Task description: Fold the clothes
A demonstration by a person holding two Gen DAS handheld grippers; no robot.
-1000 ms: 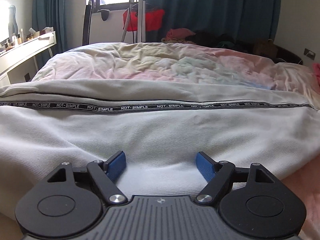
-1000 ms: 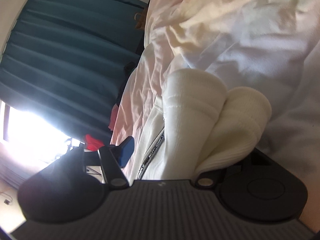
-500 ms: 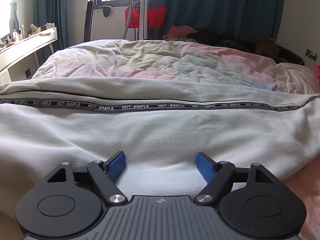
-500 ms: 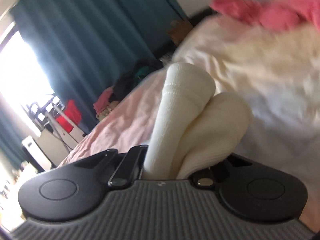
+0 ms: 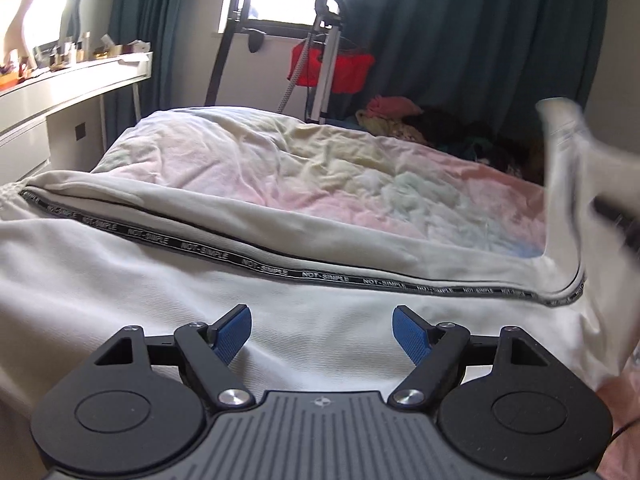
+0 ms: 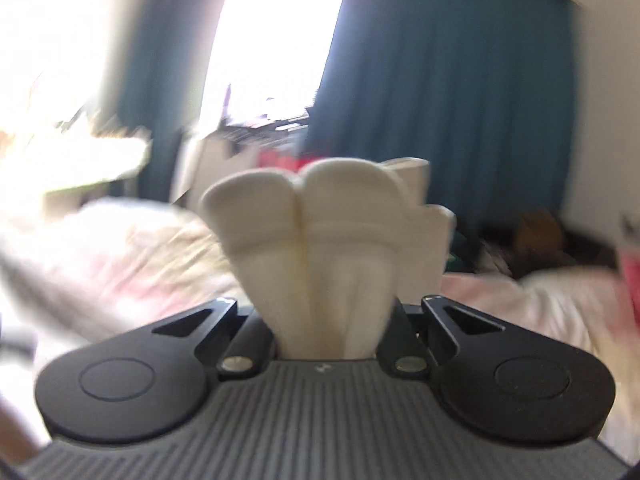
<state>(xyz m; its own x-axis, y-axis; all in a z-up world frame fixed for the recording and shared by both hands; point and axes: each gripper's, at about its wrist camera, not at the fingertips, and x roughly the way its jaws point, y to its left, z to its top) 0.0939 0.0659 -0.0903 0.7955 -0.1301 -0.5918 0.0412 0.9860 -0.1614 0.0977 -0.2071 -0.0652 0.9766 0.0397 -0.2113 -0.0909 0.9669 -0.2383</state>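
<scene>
A cream garment (image 5: 160,280) with a black "NOT-SIMPLE" tape (image 5: 248,262) lies spread across the bed. My left gripper (image 5: 322,332) hovers open just above its near part, blue pads apart, nothing between them. My right gripper (image 6: 332,320) is shut on a bunched end of the cream garment (image 6: 320,232), which sticks up between the fingers. In the left wrist view that lifted end (image 5: 568,184) rises blurred at the right edge.
The bed carries a pastel duvet (image 5: 320,168). A white desk (image 5: 72,88) with small items stands at the left. A metal stand with a red bag (image 5: 332,68) and dark teal curtains (image 5: 480,40) are behind. A heap of clothes (image 5: 400,120) lies at the bed's far side.
The right gripper closed on the garment's end, lifted it and swung round to face the window. The left gripper tilted slightly; the garment's right end now rises.
</scene>
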